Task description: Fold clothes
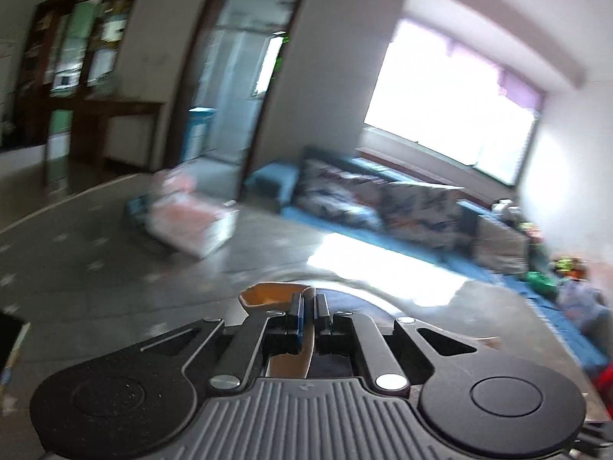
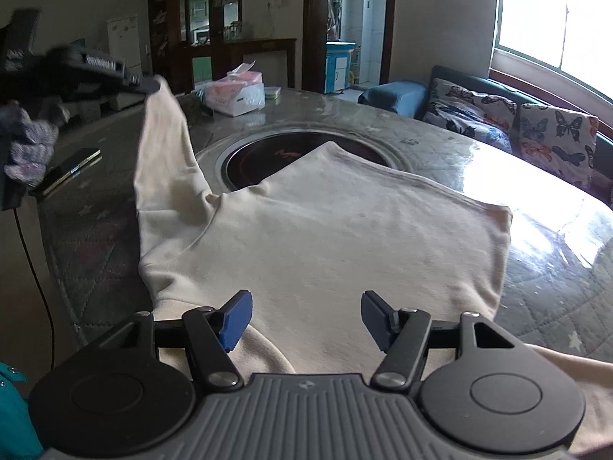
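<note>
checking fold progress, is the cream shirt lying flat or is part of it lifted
Part lifted. The left tool is shut on a sleeve of the cream shirt and holds it above the table.

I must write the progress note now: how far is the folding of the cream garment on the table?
Done: the cream garment lies mostly flat on the table, its far edge over the round recess.
In hand: the left gripper is shut on the sleeve and holds it lifted off the table. The right gripper is open above the near hem, gripping nothing.
Left: the sleeve is not yet laid across the body, and no finished fold shows.
</note>
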The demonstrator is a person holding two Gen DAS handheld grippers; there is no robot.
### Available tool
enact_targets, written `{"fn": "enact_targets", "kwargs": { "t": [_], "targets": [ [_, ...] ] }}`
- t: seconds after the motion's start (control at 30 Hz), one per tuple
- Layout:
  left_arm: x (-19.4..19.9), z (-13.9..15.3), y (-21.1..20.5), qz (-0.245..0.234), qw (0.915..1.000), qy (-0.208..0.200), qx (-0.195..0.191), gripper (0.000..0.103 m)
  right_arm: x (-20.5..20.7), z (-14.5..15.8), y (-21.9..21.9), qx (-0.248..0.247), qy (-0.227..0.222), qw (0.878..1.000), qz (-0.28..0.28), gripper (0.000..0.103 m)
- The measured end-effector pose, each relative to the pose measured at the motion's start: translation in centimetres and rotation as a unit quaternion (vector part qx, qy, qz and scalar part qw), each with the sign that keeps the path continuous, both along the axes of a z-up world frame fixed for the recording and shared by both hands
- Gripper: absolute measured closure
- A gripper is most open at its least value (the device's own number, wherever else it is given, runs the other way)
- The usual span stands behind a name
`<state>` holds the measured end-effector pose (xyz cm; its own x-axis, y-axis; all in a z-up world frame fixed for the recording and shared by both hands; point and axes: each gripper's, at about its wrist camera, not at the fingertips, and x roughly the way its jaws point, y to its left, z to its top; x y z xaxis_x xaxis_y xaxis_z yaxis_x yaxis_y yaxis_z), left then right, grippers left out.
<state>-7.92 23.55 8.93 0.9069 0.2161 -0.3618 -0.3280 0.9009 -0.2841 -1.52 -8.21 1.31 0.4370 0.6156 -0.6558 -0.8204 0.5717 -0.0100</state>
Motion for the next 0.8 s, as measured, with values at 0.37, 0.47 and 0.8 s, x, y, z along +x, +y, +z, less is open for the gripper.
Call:
{"fn": "enact_targets", "kwargs": {
  "t": [0.37,0.47,0.8],
  "targets": [
    [3.1,1.7,-10.7,-0.159,0.9871,-0.018,0.007,0.098,0.3,0.5,-2.6,0.032,0.003,0.999,-0.036,0.039],
    [4.5,0.2,-13.0,-0.197,0.9805,0.001,0.003,0.098,0.3,0.7,-3.3,0.035,0.003,0.998,-0.047,0.039],
    [5.3,-5.3,-15.3,-0.265,0.9600,0.089,0.006,0.070,1.4,0.3,-5.9,0.045,0.026,0.994,-0.095,0.042]
  ]
}}
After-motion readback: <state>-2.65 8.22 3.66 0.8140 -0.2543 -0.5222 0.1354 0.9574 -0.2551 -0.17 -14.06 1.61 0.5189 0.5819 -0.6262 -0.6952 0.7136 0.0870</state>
